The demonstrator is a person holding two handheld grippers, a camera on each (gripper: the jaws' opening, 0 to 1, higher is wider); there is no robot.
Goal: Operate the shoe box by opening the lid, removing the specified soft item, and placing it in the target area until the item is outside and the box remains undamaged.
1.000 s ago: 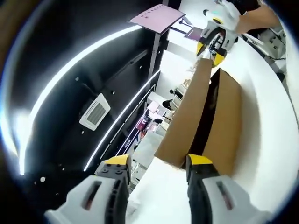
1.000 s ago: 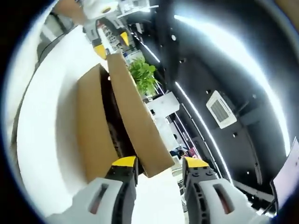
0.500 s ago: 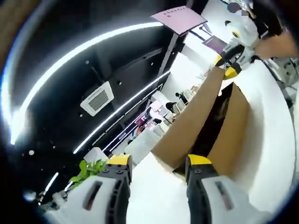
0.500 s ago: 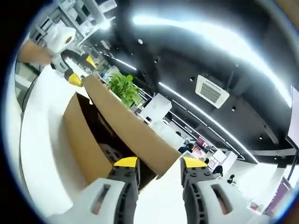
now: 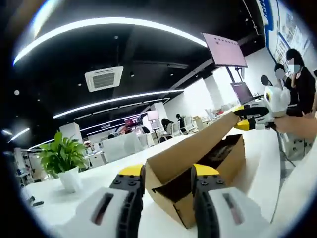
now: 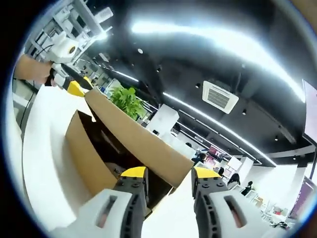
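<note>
while the lid point(image 5: 190, 148) stands raised off the shoe box point(image 5: 220, 166) on the white table point(image 5: 89, 181), the step in hand is swinging it fully back. in the left gripper view the left gripper point(image 5: 167, 174) has its yellow-tipped jaws either side of the lid's near corner; whether they actually pinch the card i cannot tell. in the right gripper view the right gripper point(image 6: 163, 173) sits at the lid's other end point(image 6: 143, 144) the same way, grip also unclear. each gripper appears at the far end of the other's view, the right one point(image 5: 252, 117) and the left one point(image 6: 74, 87). the box interior point(image 6: 111, 148) is dark, and the soft item is too dim to make out. to do this well, both ends should rise together along the hinge's arc, evenly, so the card neither twists nor tears, and the box stays flat on the table.
</note>
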